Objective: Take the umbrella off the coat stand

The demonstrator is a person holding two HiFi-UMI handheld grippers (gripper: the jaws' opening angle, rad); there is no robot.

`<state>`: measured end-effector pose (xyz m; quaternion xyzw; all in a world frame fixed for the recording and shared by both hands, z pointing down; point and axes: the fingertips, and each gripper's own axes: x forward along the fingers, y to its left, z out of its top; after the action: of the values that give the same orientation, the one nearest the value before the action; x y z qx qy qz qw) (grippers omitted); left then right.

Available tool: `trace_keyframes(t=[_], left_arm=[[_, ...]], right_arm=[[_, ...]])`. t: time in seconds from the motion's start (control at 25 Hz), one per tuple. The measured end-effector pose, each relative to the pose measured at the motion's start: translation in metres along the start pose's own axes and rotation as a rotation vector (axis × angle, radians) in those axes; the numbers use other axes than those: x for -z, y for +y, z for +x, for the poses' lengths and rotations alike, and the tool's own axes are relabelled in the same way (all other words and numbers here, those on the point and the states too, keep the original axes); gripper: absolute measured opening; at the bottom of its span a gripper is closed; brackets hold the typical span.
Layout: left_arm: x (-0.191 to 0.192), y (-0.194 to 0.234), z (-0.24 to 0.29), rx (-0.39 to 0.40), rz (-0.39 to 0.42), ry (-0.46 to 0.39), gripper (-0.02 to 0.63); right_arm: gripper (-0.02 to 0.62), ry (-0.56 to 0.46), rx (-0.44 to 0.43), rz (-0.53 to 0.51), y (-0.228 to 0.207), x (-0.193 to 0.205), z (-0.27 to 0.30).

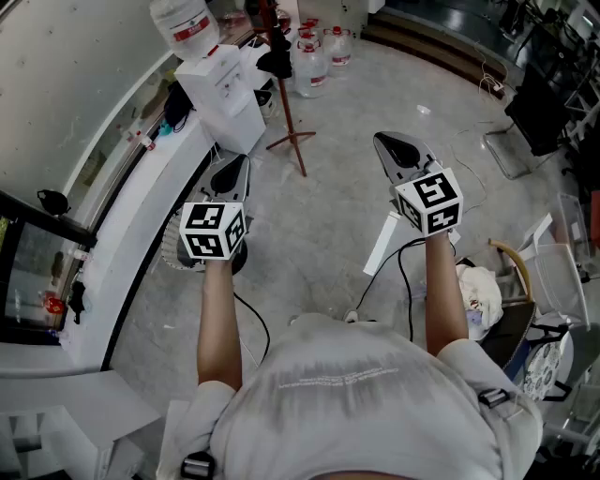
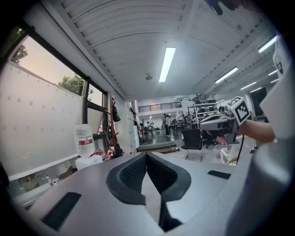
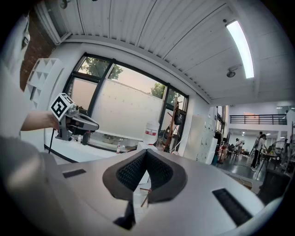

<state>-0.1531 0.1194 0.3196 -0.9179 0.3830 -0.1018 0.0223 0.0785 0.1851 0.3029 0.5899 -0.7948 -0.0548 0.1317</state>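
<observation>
**1. Grippers (count: two).**
I read the left gripper (image 2: 146, 156) in its own view. Both pads are pressed together at the tip, with nothing between them. The right gripper (image 3: 146, 154) reads the same in its own view: pads pressed together, nothing pinched. Each gripper carries one marker cube (image 1: 213, 230), two in all. Each is held out on one bare forearm (image 1: 217, 319). The two grippers sit side by side and well apart.

**2. Task item (count: one).**
The umbrella (image 1: 275, 61) is a dark folded shape hanging on the pole of the single coat stand (image 1: 289, 103). In the head view the stand is at the far edge of the floor (image 1: 328, 225), ahead of both grippers and well apart from them. Neither gripper touches the umbrella or the stand. Three splayed feet show at the foot of the red-brown pole. In the left gripper view the stand appears left of the jaws. In the right gripper view it appears a little right of them.

**3. Surroundings.**
- One white water dispenser (image 1: 225, 98) stands just beside the stand's feet, at the far end of the window counter (image 1: 141, 202).
- One bottle (image 1: 183, 23) sits on top of the dispenser.
- At least two water jugs (image 1: 309, 66) stand on the floor behind the stand. I cannot tell the exact number.
</observation>
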Motion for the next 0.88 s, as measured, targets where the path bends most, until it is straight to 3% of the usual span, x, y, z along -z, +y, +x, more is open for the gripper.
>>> trace_keyframes(t=[0.48, 0.64, 0.72, 0.76, 0.88], left_arm=[[0.007, -0.017, 0.01, -0.015, -0.011, 0.033, 0.015], [0.008, -0.024, 0.015, -0.028, -0.015, 0.037, 0.015], [0.009, -0.028, 0.017, -0.035, -0.017, 0.042, 0.015], [0.01, -0.029, 0.018, -0.038, -0.018, 0.045, 0.015], [0.01, -0.034, 0.02, -0.049, -0.019, 0.052, 0.015]], right_arm=[[0.025, -0.011, -0.041, 0.072, -0.018, 0.016, -0.005], [0.035, -0.031, -0.1, 0.135, -0.023, 0.019, -0.003], [0.216, -0.045, -0.164, 0.185, -0.021, 0.019, -0.002], [0.271, -0.054, -0.196, 0.207, -0.019, 0.019, -0.002], [0.338, -0.087, -0.239, 0.239, -0.023, 0.018, -0.003]])
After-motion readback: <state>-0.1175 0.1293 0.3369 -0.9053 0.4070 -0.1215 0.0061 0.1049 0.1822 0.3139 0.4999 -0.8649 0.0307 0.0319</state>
